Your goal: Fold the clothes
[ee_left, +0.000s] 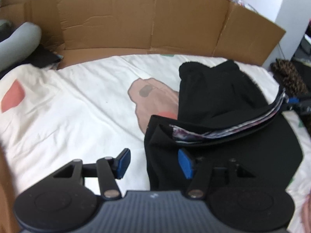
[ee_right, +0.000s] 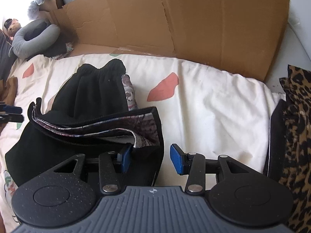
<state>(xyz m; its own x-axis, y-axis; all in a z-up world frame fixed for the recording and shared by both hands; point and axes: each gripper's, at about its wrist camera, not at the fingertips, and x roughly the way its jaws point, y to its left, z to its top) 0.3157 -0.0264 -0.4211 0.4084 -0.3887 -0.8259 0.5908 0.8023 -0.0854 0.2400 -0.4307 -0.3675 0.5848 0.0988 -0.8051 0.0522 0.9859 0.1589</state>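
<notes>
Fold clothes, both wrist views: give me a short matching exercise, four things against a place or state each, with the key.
Things:
1. black garment
2. cardboard
3. leopard-print fabric
4. left gripper

Descriptions:
A. standing along the far edge of the bed
B. open, at the garment's near corner
C. at the right edge of the right wrist view
D. lying on the white sheet, patterned lining showing

Pairs: 1-D, 2-A, 3-C, 4-B

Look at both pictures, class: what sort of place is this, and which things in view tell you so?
Most likely a bedroom at home. A patterned white bedsheet covers a soft bed, a grey neck pillow lies at its far corner, and a black garment lies on it. Flattened cardboard stands behind.
</notes>
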